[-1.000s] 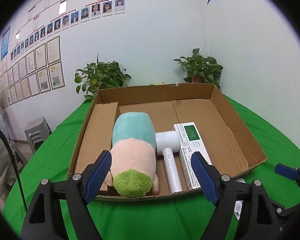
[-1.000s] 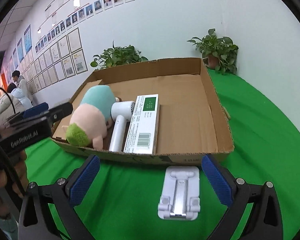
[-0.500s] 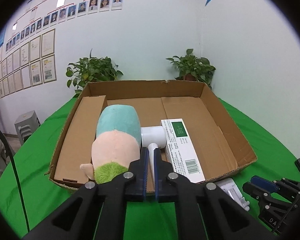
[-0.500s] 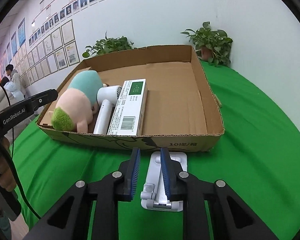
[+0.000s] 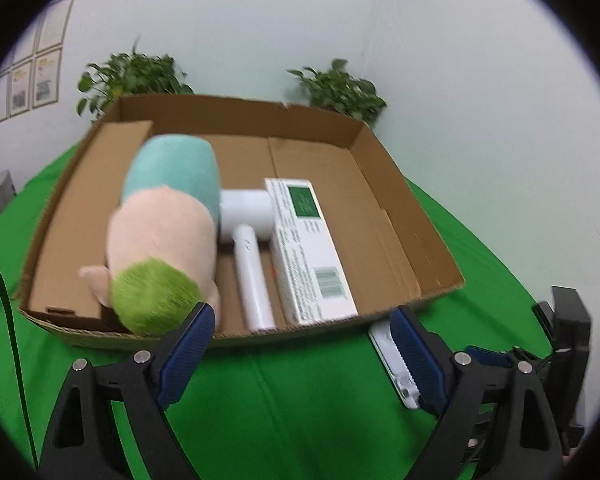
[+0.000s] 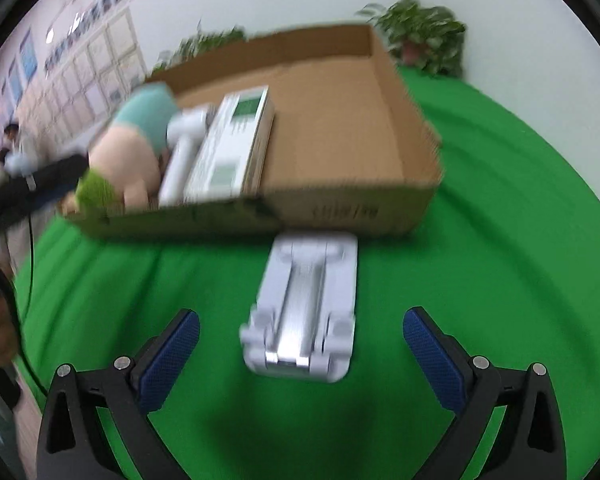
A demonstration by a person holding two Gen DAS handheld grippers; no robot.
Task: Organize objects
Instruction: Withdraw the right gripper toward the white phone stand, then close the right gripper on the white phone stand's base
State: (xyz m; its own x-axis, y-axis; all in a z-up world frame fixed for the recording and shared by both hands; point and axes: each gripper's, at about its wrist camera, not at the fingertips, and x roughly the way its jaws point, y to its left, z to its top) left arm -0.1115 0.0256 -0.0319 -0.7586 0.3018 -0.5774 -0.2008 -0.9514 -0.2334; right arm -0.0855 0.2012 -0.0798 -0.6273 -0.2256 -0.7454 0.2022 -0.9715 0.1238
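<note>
Hovering over green cloth (image 6: 480, 280), right gripper (image 6: 300, 356) spread wide w/ nothing held, white stand (image 6: 306, 308) flat between its pads. Left gripper (image 5: 304, 354) also wide, empty, facing cardboard box (image 5: 380, 208) w/ plush toy (image 5: 160, 236), hair dryer (image 5: 248, 248), white carton (image 5: 308, 248) side by side inside

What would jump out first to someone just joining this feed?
The open cardboard box on the green tablecloth, holding a plush toy, white hair dryer and white carton side by side. On the cloth in front of it, a white folding stand lies ahead of the open right gripper.
</note>
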